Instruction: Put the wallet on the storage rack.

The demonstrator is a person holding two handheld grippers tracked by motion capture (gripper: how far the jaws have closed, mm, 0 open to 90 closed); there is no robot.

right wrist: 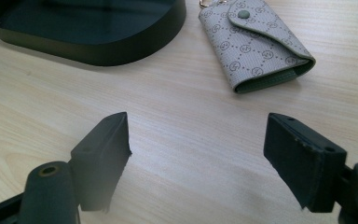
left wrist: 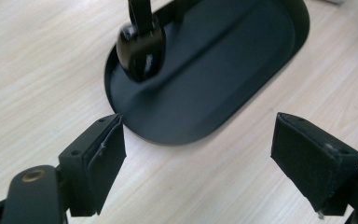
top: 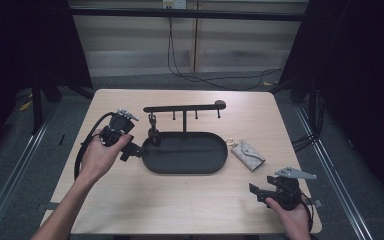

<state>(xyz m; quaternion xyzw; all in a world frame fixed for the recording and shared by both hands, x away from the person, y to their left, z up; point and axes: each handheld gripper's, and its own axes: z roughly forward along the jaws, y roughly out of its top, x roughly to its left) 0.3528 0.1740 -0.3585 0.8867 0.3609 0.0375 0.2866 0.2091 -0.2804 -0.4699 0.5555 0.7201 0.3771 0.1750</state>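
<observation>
A black oval tray (top: 215, 162) with an upright post and a hook bar (top: 185, 107) stands mid-table. A black key fob (top: 153, 135) hangs from the bar's left hook, its end over the tray's left end; it shows as a glossy black fob (left wrist: 140, 51) in the left gripper view. My left gripper (top: 132, 150) is open just left of the tray (left wrist: 205, 84), jaws empty. A grey patterned key pouch (top: 248, 155) lies right of the tray, flap snapped shut (right wrist: 256, 44). My right gripper (top: 257, 192) is open near the front right, short of the pouch.
Light wooden table (top: 190, 210) with rounded corners. Bare hooks hang along the bar. A black cable (top: 82, 150) loops from the left gripper. Dark curtains and floor cables lie beyond the far edge. The tray's corner (right wrist: 121, 46) sits ahead of the right gripper.
</observation>
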